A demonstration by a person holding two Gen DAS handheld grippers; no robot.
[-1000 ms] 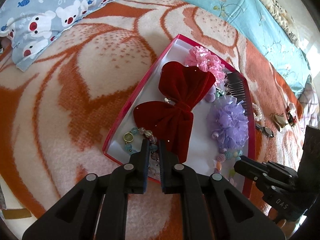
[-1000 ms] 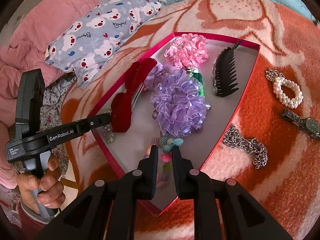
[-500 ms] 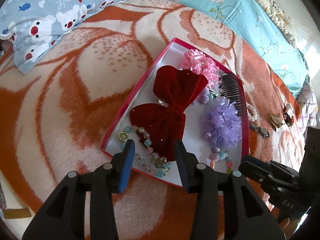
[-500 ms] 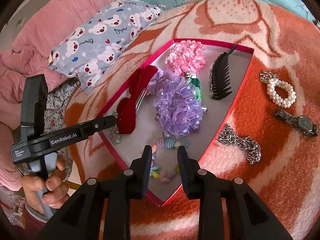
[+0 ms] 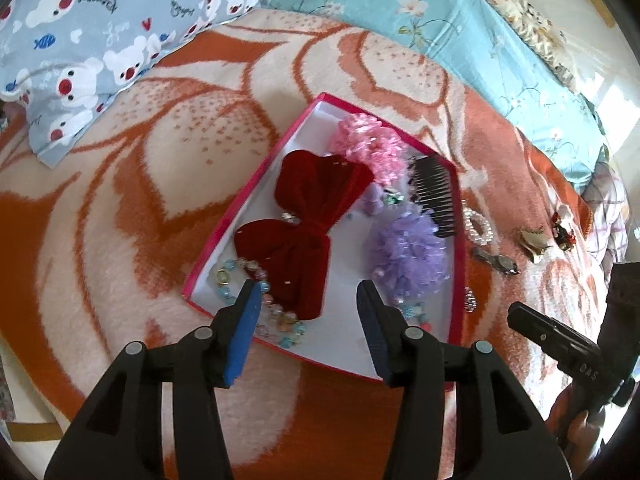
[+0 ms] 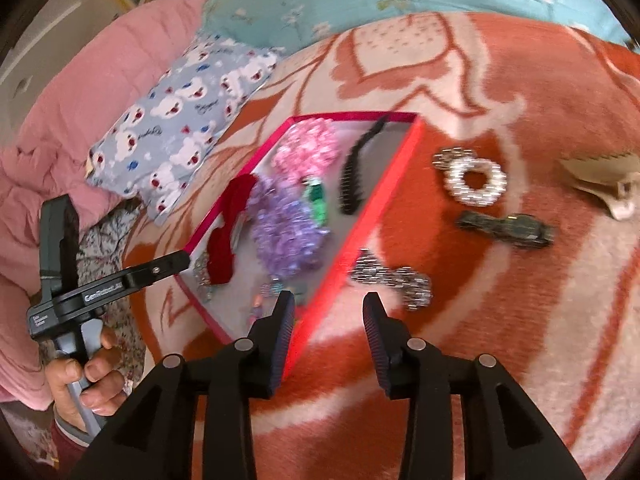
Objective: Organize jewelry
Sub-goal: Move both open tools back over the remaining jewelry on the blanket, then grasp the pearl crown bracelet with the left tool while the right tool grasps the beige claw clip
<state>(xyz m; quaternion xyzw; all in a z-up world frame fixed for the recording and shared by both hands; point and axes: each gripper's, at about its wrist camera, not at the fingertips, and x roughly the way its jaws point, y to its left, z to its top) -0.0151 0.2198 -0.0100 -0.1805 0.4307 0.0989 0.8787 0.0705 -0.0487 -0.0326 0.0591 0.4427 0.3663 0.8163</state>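
A red-rimmed box (image 5: pixel 248 196) (image 6: pixel 360 232) lies on the orange blanket. It holds a red velvet bow (image 5: pixel 308 220), a pink scrunchie (image 5: pixel 372 148), a purple scrunchie (image 5: pixel 408 252), a black comb (image 5: pixel 434 196) and two bead bracelets (image 5: pixel 276 316) (image 5: pixel 416 312). My left gripper (image 5: pixel 308 292) hovers over the box's near edge, its jaws opening with nothing between them. My right gripper (image 6: pixel 329 300) is above the box's right rim, its jaws also opening and empty. Just beyond it a silver chain (image 6: pixel 394 280) lies on the blanket.
Right of the box lie a pearl bracelet (image 6: pixel 474 178), a dark watch (image 6: pixel 504 226) and a beige hair clip (image 6: pixel 600 176). A bear-print pillow (image 5: pixel 100 40) and a pink quilt (image 6: pixel 80 100) lie at the left, with teal floral bedding (image 5: pixel 420 8) behind.
Both grippers have opened from nearly shut and drawn back from the box floor, leaving the bead bracelets lying there. The right gripper has swung right, toward the silver chain.
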